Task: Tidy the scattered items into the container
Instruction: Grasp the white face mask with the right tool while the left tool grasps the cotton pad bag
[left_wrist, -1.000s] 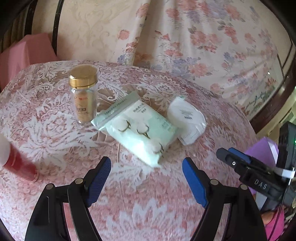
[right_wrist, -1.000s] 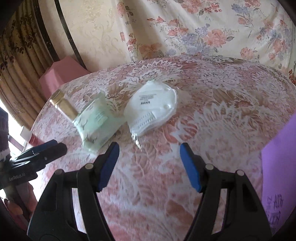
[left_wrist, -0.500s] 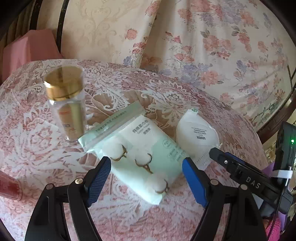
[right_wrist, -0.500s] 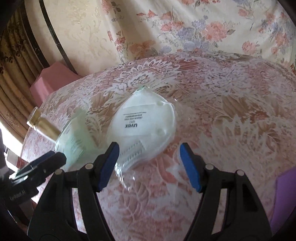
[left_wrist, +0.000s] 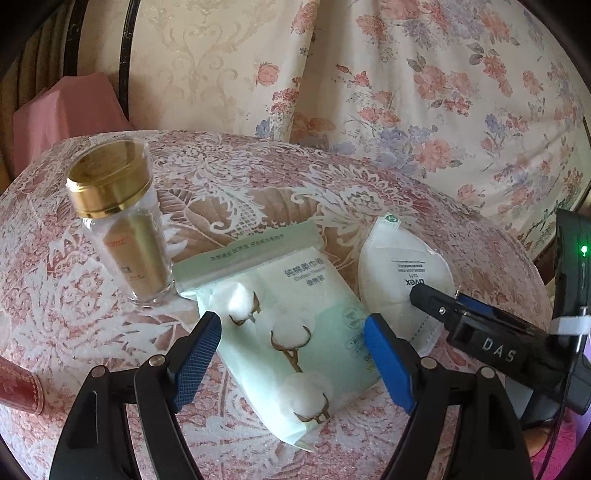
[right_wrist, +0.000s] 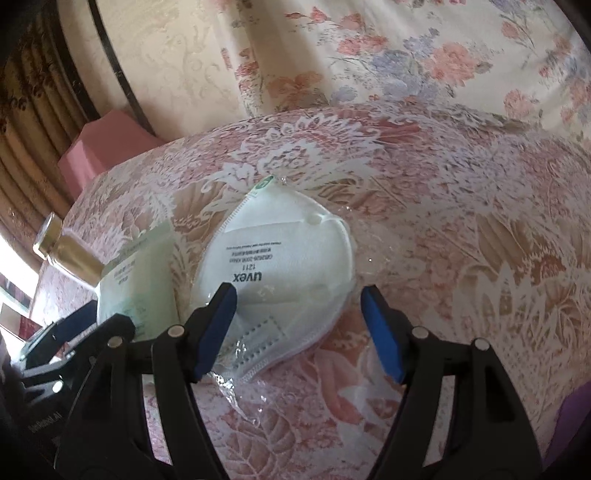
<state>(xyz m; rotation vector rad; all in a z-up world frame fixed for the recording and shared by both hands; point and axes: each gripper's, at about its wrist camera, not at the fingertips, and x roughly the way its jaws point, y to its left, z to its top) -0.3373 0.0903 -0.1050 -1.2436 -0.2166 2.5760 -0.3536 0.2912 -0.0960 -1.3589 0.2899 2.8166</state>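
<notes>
A pale green pack of cotton tissues (left_wrist: 291, 321) lies flat on the table; my left gripper (left_wrist: 293, 363) is open with its blue pads on either side of the pack's near half. A white folded face mask in clear wrap (right_wrist: 284, 266) lies to its right; my right gripper (right_wrist: 299, 332) is open around the mask's near edge. The mask (left_wrist: 402, 277) and the right gripper's finger (left_wrist: 480, 328) also show in the left wrist view. The pack's edge (right_wrist: 136, 288) shows in the right wrist view.
A glass bottle with a gold cap (left_wrist: 122, 225) stands upright left of the pack. A red cylinder (left_wrist: 18, 384) lies at the left edge. The table has a pink lace cloth (left_wrist: 258, 192). A purple surface (right_wrist: 569, 428) shows at the right. Floral curtain behind.
Both grippers have moved forward and down. The left now straddles the tissue pack, the right now straddles the mask. Both stayed open.
</notes>
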